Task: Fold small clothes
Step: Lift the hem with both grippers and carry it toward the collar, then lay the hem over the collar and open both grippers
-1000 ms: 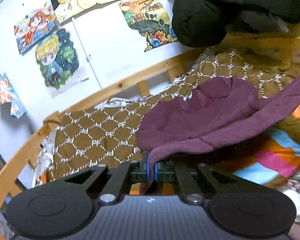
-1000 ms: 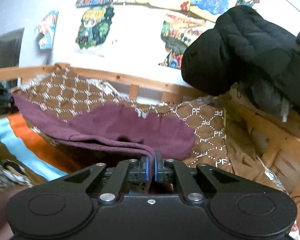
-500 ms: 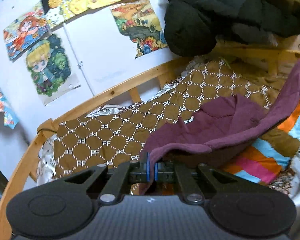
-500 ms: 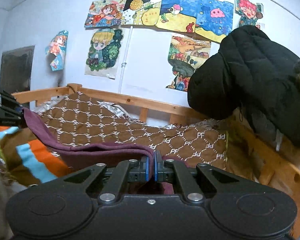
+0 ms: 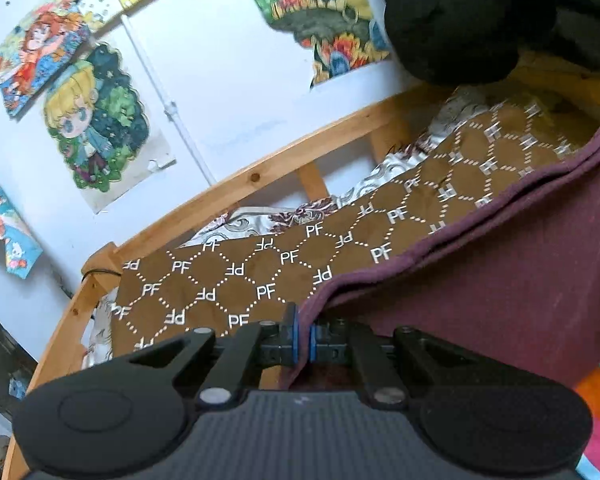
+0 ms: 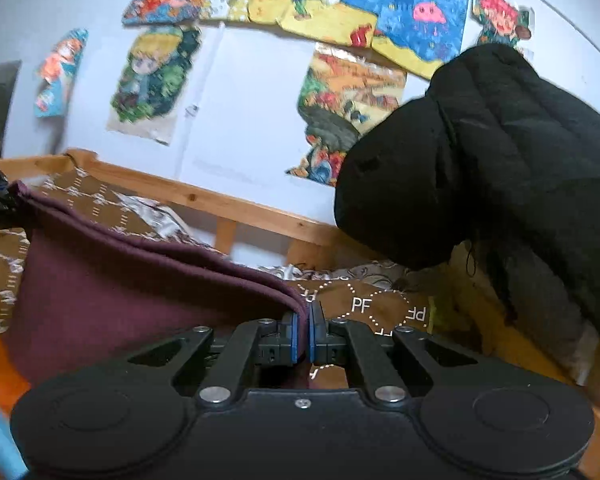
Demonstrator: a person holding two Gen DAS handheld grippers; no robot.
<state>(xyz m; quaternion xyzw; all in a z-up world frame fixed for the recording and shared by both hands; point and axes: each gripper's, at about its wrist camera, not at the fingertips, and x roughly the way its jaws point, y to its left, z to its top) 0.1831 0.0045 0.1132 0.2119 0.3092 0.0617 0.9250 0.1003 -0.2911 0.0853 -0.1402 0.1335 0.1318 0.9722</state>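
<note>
Purple cloth (image 5: 480, 292) hangs stretched between the two claws, its top edge running straight across, with the left gripper (image 5: 304, 336) pinched tight on one corner and the right gripper (image 6: 305, 338) pinched tight on the other, both up above the brown blanket (image 5: 236, 280).

Garment (image 5: 500, 292): matt maroon knit cloth. Bed rail (image 5: 284, 164): smooth varnished wood. Jacket (image 6: 500, 160): matt black quilted fabric.

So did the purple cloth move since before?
Yes. The purple cloth rose off the brown patterned blanket and now hangs taut between both grippers.
</note>
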